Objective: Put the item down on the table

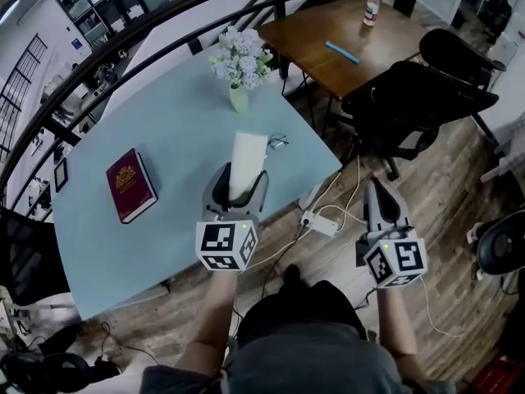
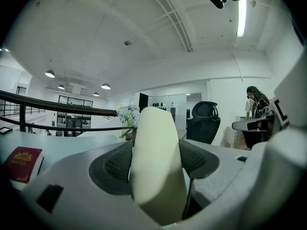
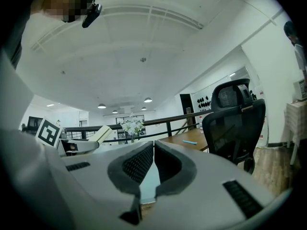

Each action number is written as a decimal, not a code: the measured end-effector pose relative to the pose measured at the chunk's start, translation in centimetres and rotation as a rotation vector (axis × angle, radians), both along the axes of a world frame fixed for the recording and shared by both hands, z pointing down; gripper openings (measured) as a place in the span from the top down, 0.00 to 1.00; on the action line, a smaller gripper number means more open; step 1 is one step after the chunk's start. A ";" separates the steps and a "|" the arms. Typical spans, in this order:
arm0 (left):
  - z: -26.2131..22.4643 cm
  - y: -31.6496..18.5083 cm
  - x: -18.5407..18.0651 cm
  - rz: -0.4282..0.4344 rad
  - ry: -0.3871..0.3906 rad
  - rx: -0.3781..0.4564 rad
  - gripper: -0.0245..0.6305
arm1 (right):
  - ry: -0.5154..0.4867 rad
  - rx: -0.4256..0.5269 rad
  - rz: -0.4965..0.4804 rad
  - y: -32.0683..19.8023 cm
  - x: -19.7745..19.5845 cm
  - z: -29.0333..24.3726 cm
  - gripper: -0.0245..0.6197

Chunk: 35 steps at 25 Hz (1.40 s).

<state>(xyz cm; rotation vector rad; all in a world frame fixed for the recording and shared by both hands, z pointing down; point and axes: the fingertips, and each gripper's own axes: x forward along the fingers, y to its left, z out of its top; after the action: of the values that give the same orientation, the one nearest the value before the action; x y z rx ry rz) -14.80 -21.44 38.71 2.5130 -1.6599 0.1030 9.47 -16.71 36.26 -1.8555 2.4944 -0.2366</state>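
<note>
My left gripper (image 1: 239,189) is shut on a cream-white box (image 1: 246,165), which sticks out ahead of the jaws over the near edge of the light-blue table (image 1: 176,130). In the left gripper view the cream box (image 2: 156,166) fills the gap between the two grey jaws, standing upright. My right gripper (image 1: 379,206) hangs over the wooden floor to the right of the table, shut with nothing in it; its jaws (image 3: 152,164) meet at the tips.
A dark red book (image 1: 130,184) lies on the table's left part. A vase of white flowers (image 1: 239,62) stands at the far side, glasses (image 1: 278,142) near the box. Black office chairs (image 1: 414,97), a brown table (image 1: 344,35) and a power strip (image 1: 318,222) lie to the right.
</note>
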 end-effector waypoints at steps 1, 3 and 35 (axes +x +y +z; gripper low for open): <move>0.3 -0.3 0.3 0.010 -0.004 -0.006 0.49 | 0.001 0.000 0.005 -0.1 0.1 0.0 0.96; 1.0 -0.9 1.1 0.028 -0.010 -0.020 0.49 | 0.003 -0.002 0.015 -0.3 0.4 0.0 0.96; 14.9 -7.2 11.8 0.238 -0.316 -0.311 0.49 | -0.024 -0.016 0.037 -4.6 5.5 1.1 0.96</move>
<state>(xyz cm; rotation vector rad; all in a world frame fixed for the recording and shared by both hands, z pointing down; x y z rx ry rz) -3.03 -28.67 53.60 2.5294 -1.2975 0.7540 14.99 -21.27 37.34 -1.8914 2.4478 -0.2767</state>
